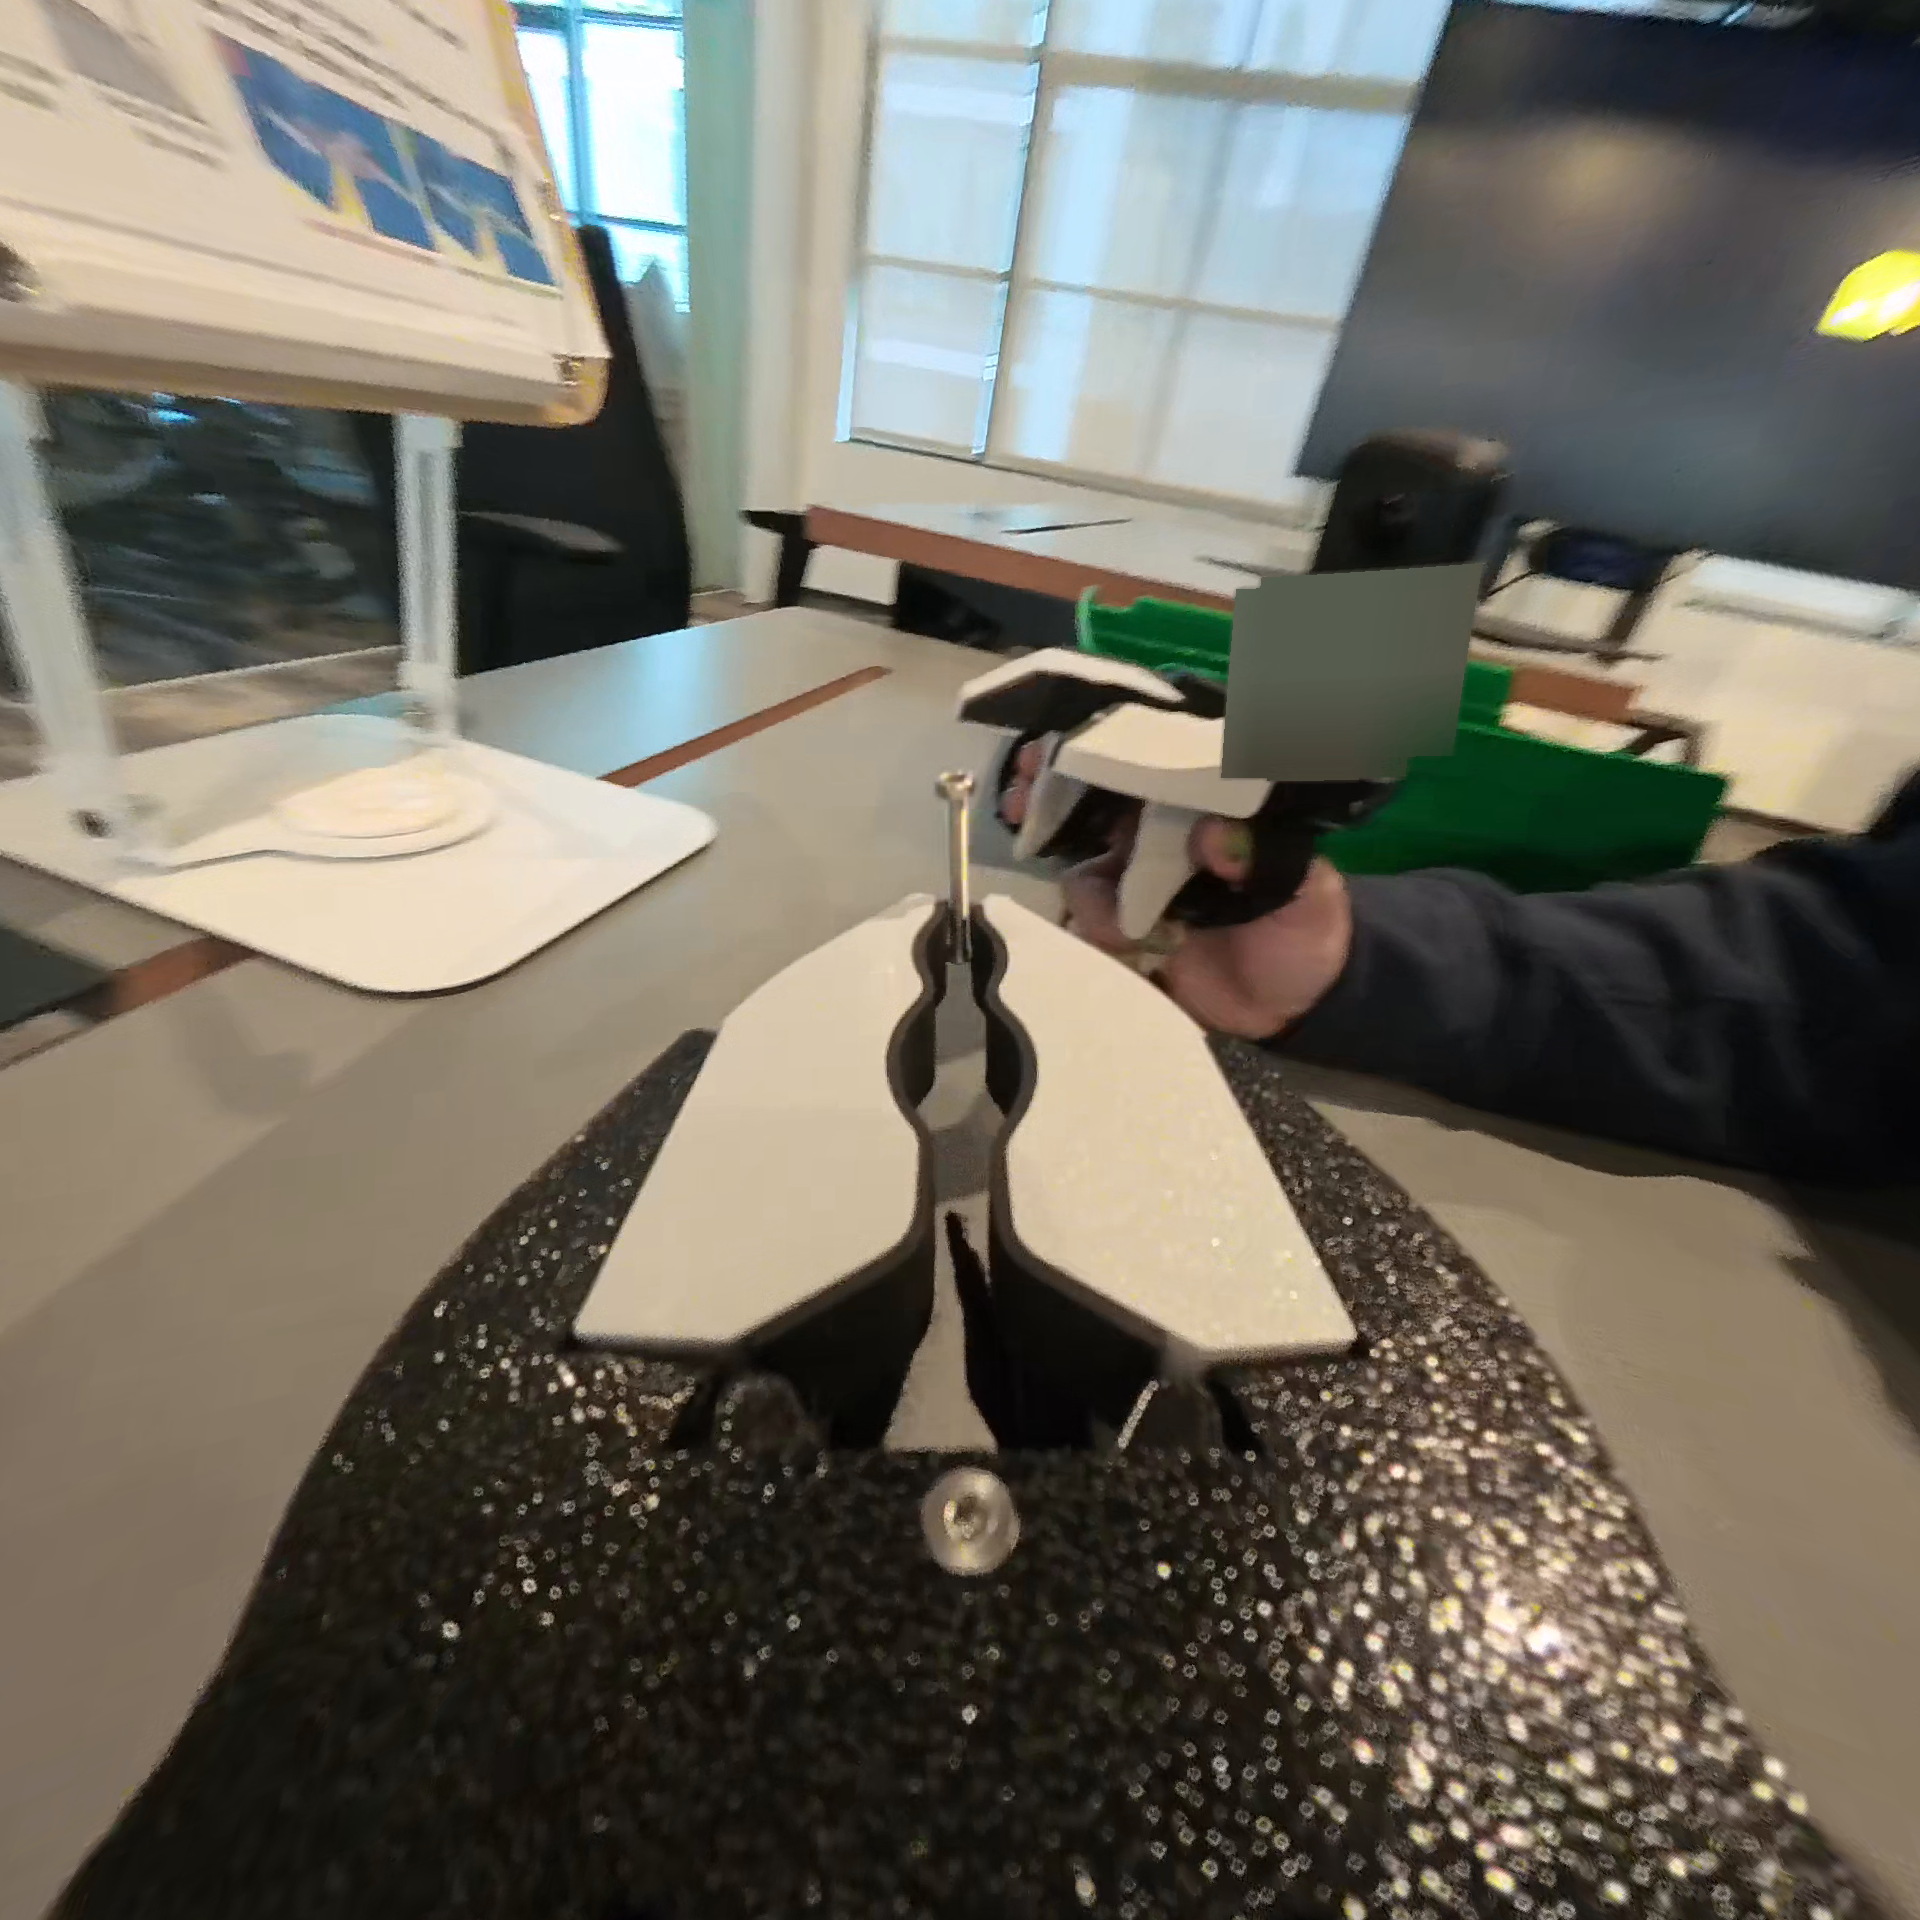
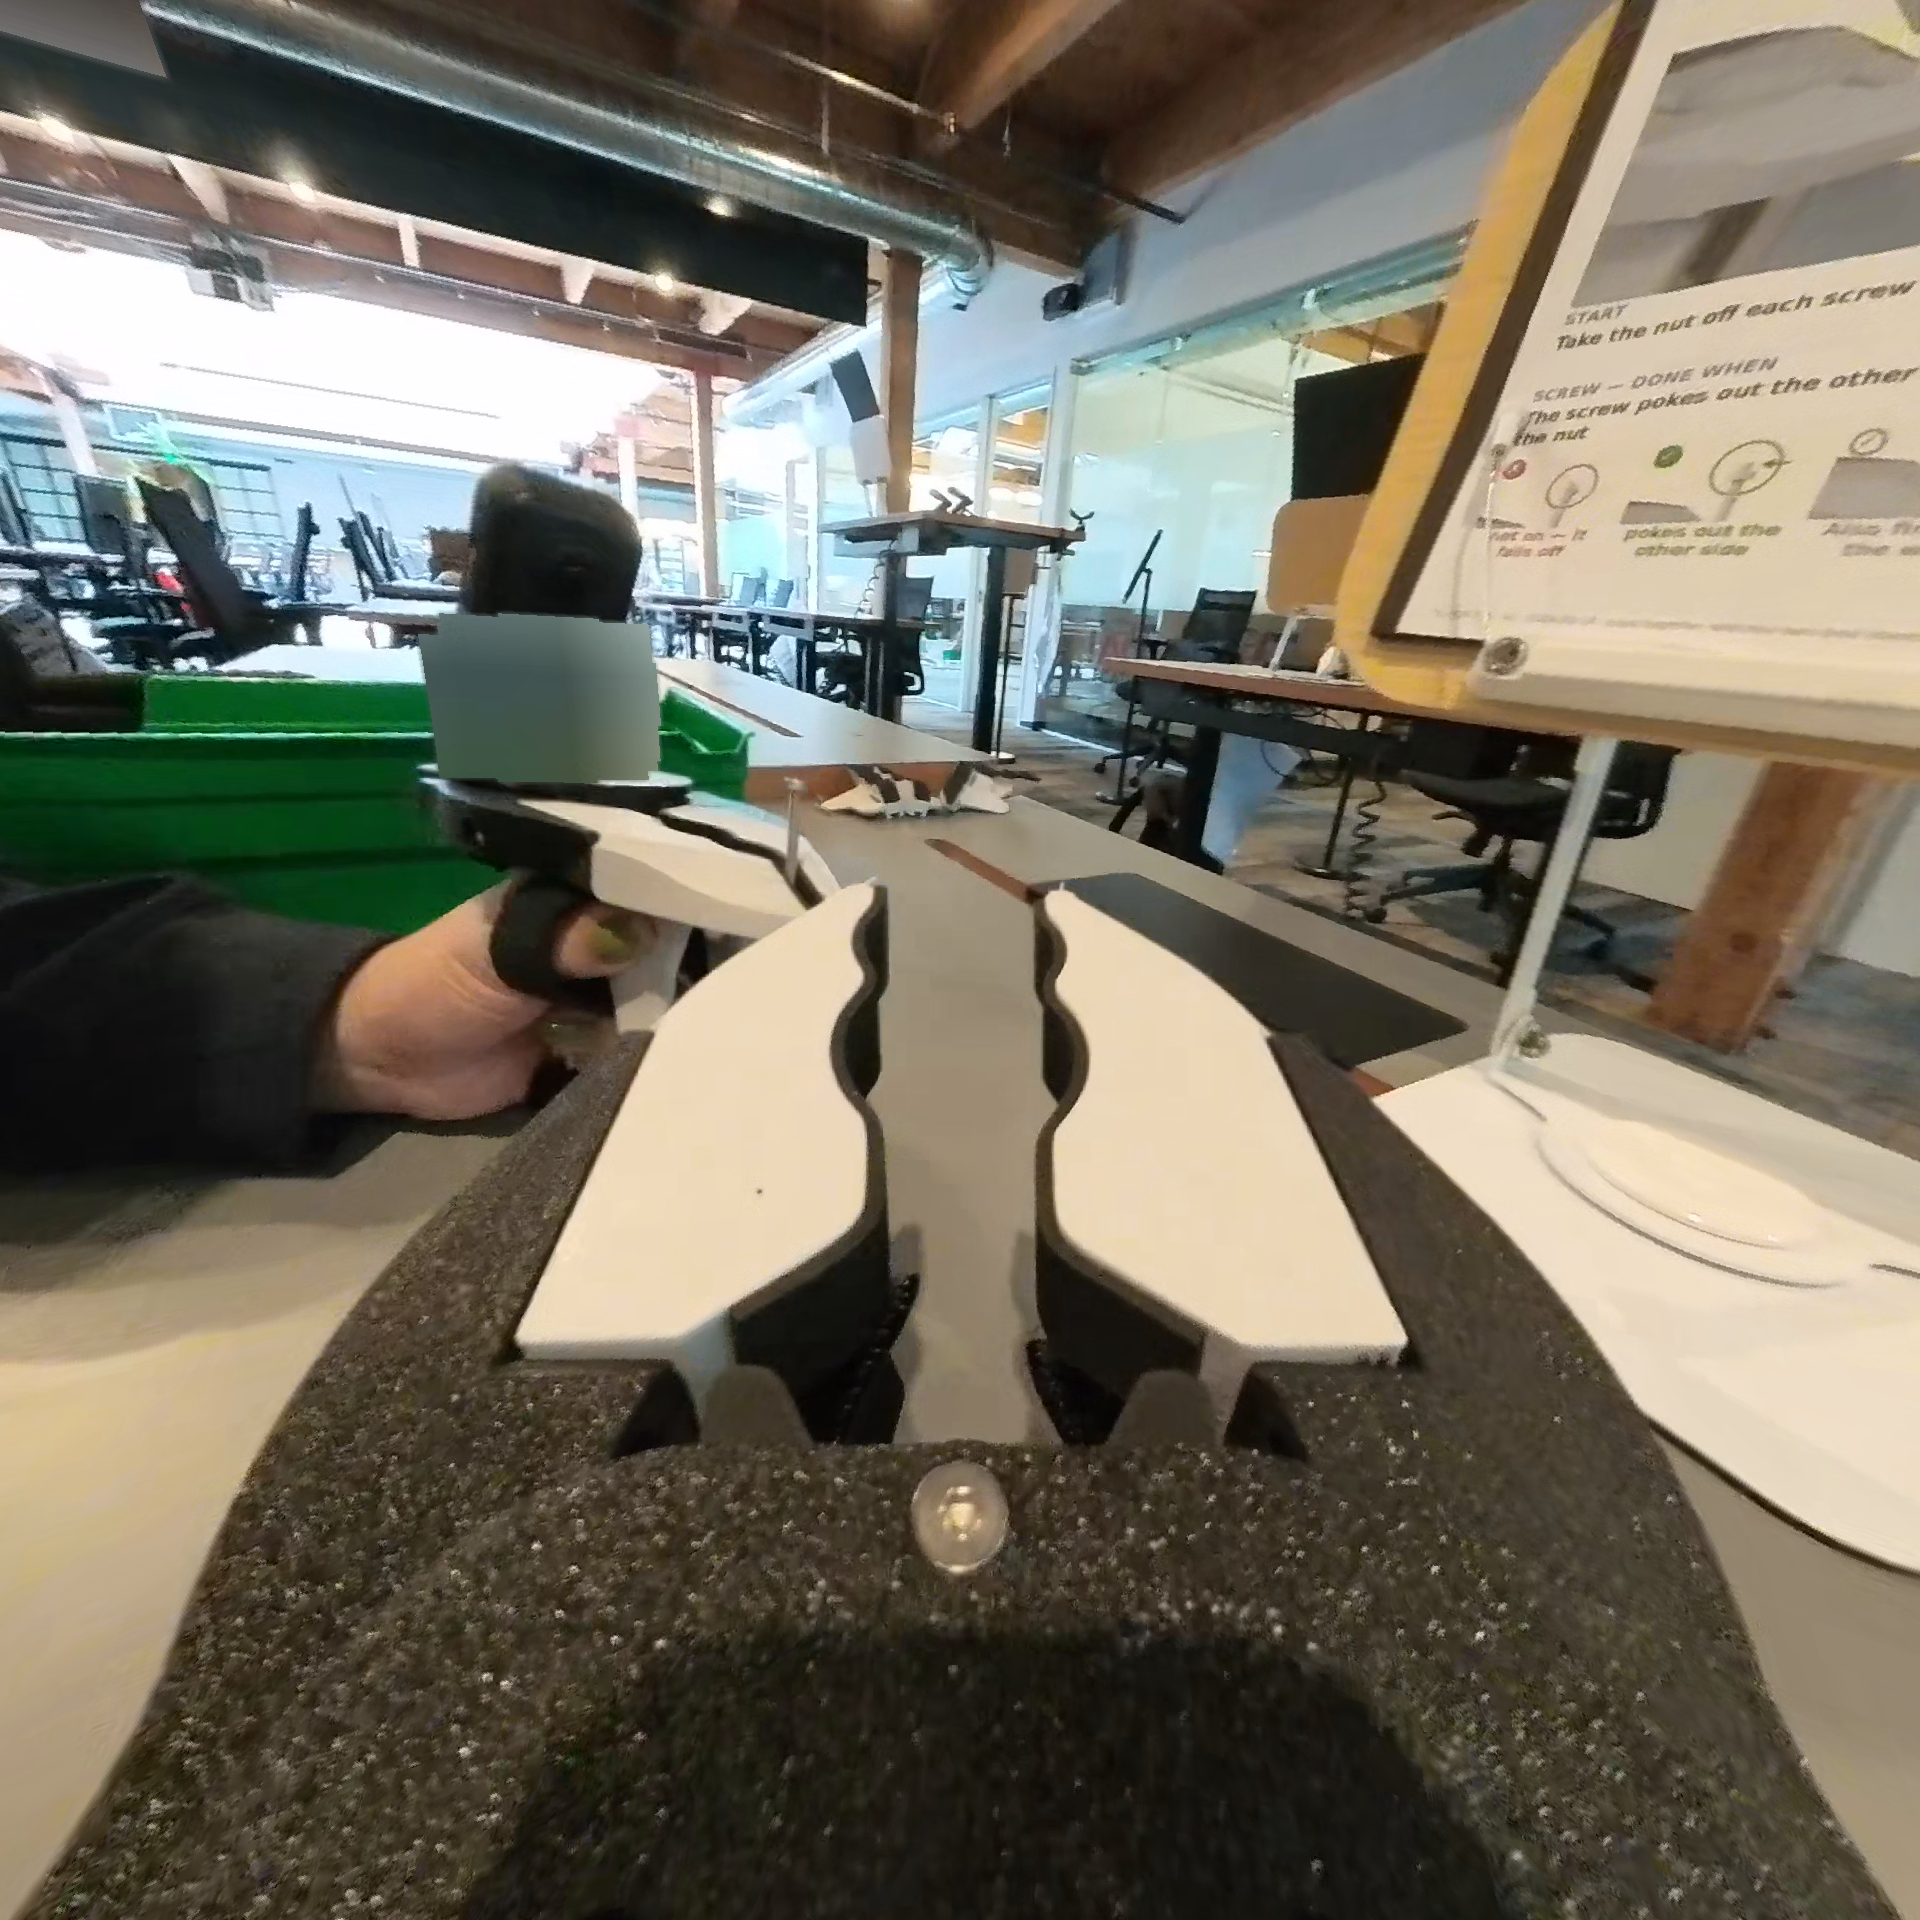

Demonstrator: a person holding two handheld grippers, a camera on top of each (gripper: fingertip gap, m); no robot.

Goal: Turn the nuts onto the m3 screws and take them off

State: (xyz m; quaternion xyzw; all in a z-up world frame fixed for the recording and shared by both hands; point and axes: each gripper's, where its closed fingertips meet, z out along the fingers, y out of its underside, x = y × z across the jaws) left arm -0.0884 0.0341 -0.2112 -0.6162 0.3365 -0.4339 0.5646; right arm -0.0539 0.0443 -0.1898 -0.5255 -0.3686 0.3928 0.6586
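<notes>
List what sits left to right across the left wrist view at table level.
White stand base → screw upright in the shut left gripper → right gripper → the hand holding it → green bins.

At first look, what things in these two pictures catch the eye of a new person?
First is the thin metal screw, standing upright, head up, pinched at its lower end by the tips of the shut left gripper. Next is the right gripper, open with only the grey table between its fingers. Behind, green bins stand at the left in the right wrist view, and a white stand with an instruction board sits on the table.
</notes>
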